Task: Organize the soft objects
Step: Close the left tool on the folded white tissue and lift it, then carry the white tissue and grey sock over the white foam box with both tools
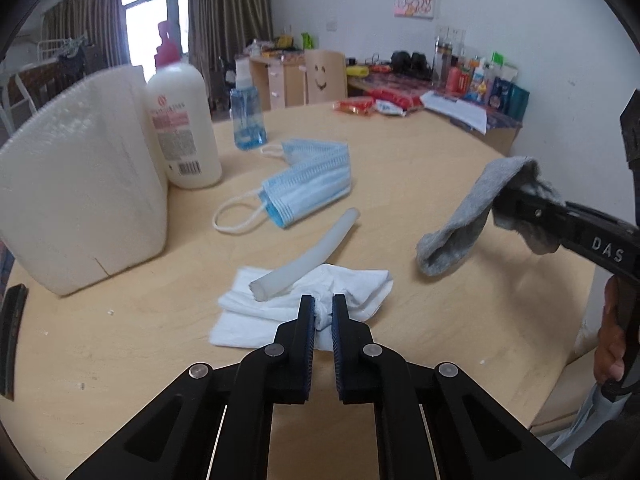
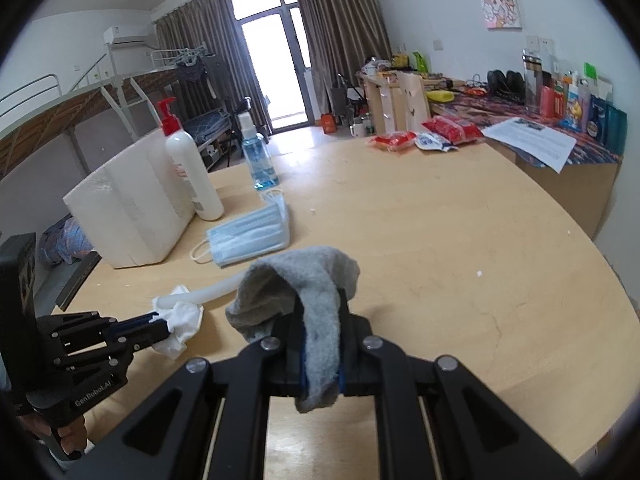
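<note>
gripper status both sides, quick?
Left gripper: shut on the white tissue, pinching a bunched fold.
Right gripper: shut on the grey sock, held off the table.

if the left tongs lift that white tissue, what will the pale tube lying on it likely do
The pale tube is round and smooth, with one end resting on the white tissue that the left tongs pinch, so it will probably roll or slide off. It looks straight and stiff, so likely shifts as one piece. The tissue, already bunched, should sag limply.
</note>
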{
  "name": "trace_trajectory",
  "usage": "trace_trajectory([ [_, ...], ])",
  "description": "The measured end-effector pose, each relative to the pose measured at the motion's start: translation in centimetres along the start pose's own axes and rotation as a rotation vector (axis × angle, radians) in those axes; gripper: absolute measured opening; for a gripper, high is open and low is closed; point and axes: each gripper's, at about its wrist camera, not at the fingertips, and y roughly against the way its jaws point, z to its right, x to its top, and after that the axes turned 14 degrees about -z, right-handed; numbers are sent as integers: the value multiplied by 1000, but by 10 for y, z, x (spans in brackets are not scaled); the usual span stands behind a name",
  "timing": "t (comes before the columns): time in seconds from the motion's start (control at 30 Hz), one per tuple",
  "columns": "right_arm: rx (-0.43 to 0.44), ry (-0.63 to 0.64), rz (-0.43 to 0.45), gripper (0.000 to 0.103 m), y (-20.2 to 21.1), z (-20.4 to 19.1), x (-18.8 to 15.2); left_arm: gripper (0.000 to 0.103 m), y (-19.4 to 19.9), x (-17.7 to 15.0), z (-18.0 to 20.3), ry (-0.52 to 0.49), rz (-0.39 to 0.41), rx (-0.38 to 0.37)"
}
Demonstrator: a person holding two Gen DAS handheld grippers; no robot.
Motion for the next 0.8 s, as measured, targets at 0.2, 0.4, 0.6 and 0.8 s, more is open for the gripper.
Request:
trace_trajectory([
  [0.2,6,23,41,13,17,-10,1,9,31,-6,-7,-3,96,13],
  [0.4,3,45,78,13,35,-24,-1,9,65,-13,-14,-8,187,26],
  [0.6,-2,83,127,13,55,-41,-5,9,90,-20,-18,-13,261,38],
  [0.8,-5,107,163,13,71,-52,-9,9,113,-33,-17,-11,322,29],
])
